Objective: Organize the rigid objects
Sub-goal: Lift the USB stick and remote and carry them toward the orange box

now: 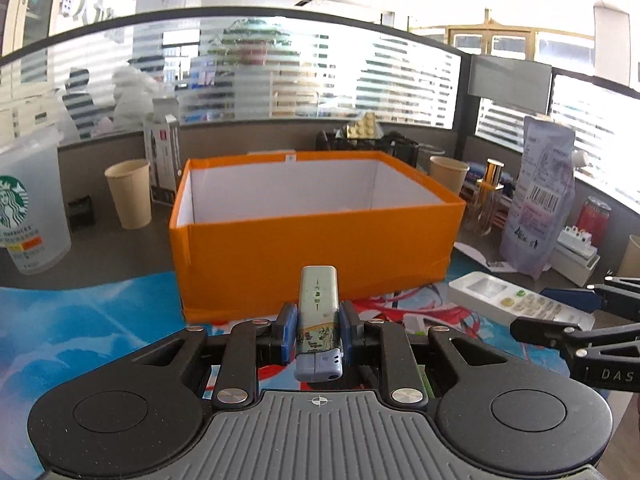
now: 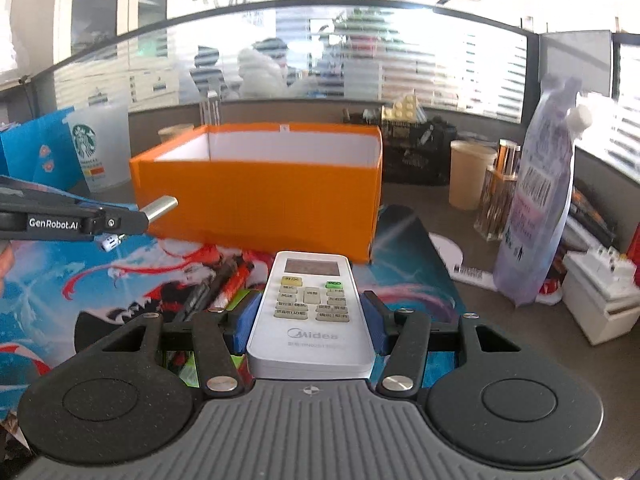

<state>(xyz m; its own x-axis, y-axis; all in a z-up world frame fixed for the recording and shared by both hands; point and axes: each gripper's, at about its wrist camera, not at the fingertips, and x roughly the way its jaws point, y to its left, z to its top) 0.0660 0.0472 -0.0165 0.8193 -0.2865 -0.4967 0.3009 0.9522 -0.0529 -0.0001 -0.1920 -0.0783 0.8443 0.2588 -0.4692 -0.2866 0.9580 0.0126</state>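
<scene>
While both of my claws are loaded, the job turns on the open orange cardboard box (image 1: 316, 232) with white inner walls, which stands straight ahead of each of them on the far side of the printed mat (image 1: 80, 320).

My left claw (image 1: 318, 330) is closed tight on a slim pale lighter (image 1: 319, 320) with a painted landscape on its side. Its blue pads (image 1: 289, 332) press the two flanks, and the long axis runs away from me, pointing at the near wall of the box. From the right wrist view the lighter's metal end (image 2: 160, 205) shows just short of that orange wall, raised off the mat.

My right claw (image 2: 310, 326) is spread wide and clamped on a white Midea air-conditioner remote control (image 2: 311, 312), gripped across its lower half, display end pointing far toward the right near corner of the box (image 2: 260, 196). Whether the remote is lifted or resting on the mat, I cannot tell.

I judge the left claw is nearer the box, so the lighter would go in first: up over the near rim, then forward.

Around the box on the bench (image 1: 120, 252) stand a frosted Starbucks tumbler (image 1: 28, 208) at far left, a beige paper cup (image 1: 130, 194), a pale purple spouted refill pouch (image 2: 536, 208) to the right, and a gold-capped glass bottle (image 2: 500, 196) beside it.
</scene>
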